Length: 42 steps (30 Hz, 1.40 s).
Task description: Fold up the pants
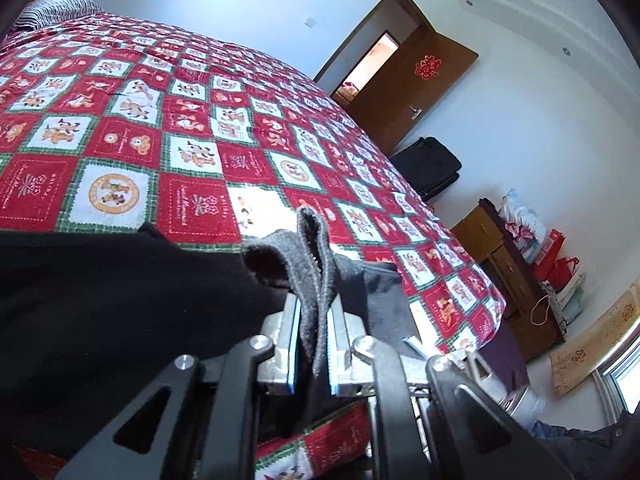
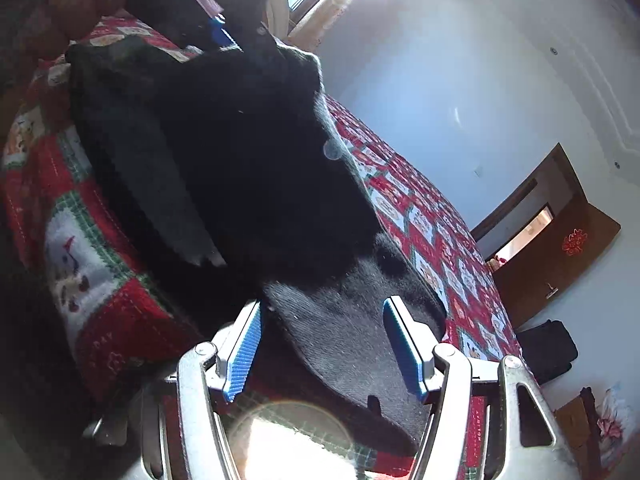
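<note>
The black pants (image 2: 248,168) lie on the bed's red patchwork quilt (image 1: 168,120), their long axis running away from the right claw (image 2: 324,344) toward the window end. One dark fabric end rests between that claw's blue pads (image 2: 244,352), which stand apart and do not press it. The left claw (image 1: 314,336) is clenched on a raised bunch of the grey-black cloth. I judge the right side's grasp is what the fold waits on.
</note>
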Motion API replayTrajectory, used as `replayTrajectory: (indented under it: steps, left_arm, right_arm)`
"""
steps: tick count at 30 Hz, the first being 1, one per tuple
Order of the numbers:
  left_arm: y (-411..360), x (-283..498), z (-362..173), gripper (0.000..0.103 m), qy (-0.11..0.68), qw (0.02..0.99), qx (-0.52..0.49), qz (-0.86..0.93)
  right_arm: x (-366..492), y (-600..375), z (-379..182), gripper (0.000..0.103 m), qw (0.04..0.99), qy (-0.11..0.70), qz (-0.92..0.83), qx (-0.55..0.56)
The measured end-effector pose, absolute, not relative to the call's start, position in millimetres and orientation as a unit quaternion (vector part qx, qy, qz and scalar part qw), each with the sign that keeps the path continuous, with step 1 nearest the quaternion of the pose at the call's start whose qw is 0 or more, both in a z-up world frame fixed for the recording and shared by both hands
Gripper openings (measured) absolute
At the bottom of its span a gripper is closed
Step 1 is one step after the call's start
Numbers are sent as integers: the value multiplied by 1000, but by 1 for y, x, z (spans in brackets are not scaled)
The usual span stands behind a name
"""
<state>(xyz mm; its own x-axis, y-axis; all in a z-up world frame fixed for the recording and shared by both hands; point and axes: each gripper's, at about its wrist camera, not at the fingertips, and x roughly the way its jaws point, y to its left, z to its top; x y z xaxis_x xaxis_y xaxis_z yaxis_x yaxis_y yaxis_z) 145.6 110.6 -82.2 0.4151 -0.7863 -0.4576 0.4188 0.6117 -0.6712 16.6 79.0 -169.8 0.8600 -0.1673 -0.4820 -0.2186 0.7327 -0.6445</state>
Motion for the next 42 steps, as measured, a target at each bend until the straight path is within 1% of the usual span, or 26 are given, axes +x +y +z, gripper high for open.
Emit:
replayTrajectory:
  steps: [2,4,6,9,13,15,19,24,26,28,30,32,33,37,42]
  left_arm:
    - [110,144,-79,12,390,808,-235,-374]
    - [112,142,-77,12,389,808,-235,-374]
    - [116,143,-78,12,388,811,-237,-368]
    - [122,149,-87,12,393,813,-244,-355]
    - [116,158,-106,12,410,811,-243,-340]
    - [109,162,-121,12,426,806,-240,-334]
    - [90,160,-146,12,452,792,-237,-335]
    - [79,150,-145,12,446,804,-211,-332]
    - [78,150,-146,14,439,815,-194,-325]
    - [78,152,-147,15,430,821,-188,-325]
    - [77,152,-144,16,418,828,-175,-330]
    - [73,153,-142,17,407,837,-158,-331]
    - [72,153,-141,17,403,840,-150,-329]
    - [76,154,-144,18,402,839,-157,-332]
    - [74,156,-142,17,400,842,-156,-328]
  right_arm:
    - [19,93,-175,63,887,251,14,-387]
    - [25,98,-182,63,877,235,-22,-420]
    - [31,93,-185,63,868,237,-53,-433]
    - [38,71,-191,63,843,241,-113,-467]
    - [40,27,-192,63,816,266,-174,-482]
    - [39,1,-186,63,814,286,-199,-464]
    - [38,-31,-170,71,824,308,-224,-419]
    - [29,-55,-148,72,866,330,-207,-313]
    - [26,-58,-156,75,869,331,-200,-309]
    - [32,-55,-170,76,871,326,-192,-313]
    - [26,-54,-171,76,876,330,-181,-302]
    - [22,-62,-166,81,880,332,-176,-289]
    - [22,-63,-164,83,882,329,-171,-291]
    - [14,-48,-175,84,865,302,-149,-372]
    - [-5,-23,-176,84,851,245,-114,-451]
